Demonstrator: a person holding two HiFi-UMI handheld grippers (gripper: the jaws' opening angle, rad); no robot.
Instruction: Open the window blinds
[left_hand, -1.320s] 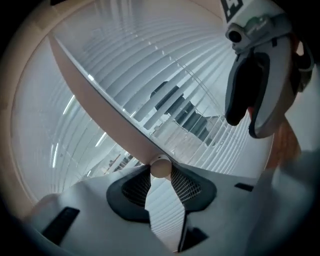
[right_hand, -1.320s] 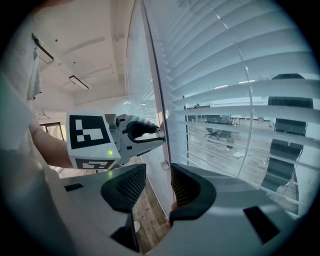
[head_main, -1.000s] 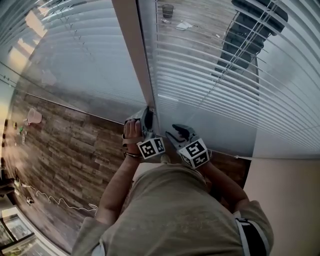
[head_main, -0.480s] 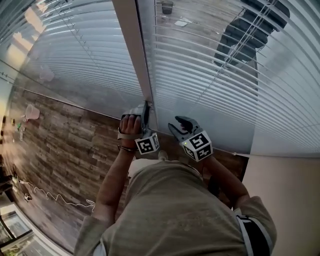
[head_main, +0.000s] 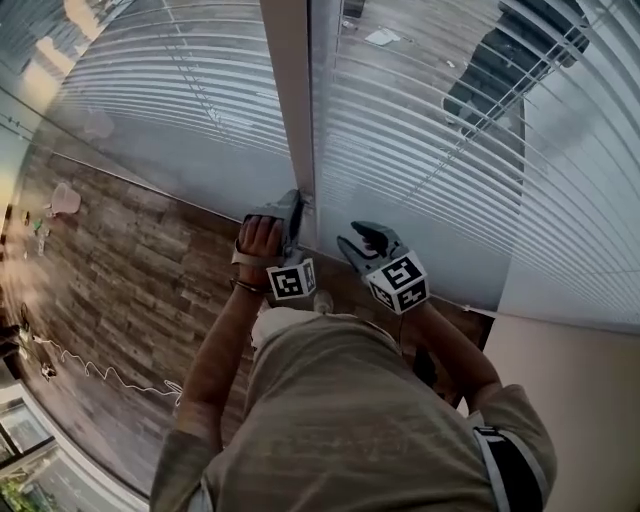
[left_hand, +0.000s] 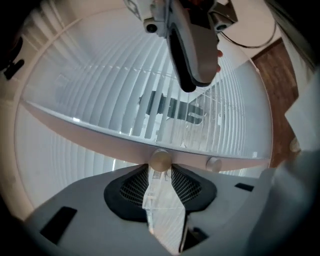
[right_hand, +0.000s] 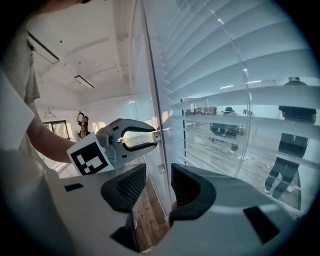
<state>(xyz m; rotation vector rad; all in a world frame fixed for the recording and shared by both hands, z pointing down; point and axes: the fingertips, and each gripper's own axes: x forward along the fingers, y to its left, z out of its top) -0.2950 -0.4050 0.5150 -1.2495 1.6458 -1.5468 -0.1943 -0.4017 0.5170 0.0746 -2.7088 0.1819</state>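
The white blinds (head_main: 430, 150) hang down over the glass on both sides of the window post (head_main: 290, 90), almost to the wood floor (head_main: 130, 280), and you can see out a little between the slats. The left gripper (head_main: 298, 200) is right up at the post, and its tips are pinched on a thin rod (right_hand: 163, 150) that hangs there. The right gripper (head_main: 358, 238) is just beside it, in front of the blinds on the right side, with its jaws a little apart. The thin rod shows in the gap between them, but they squeeze nothing.
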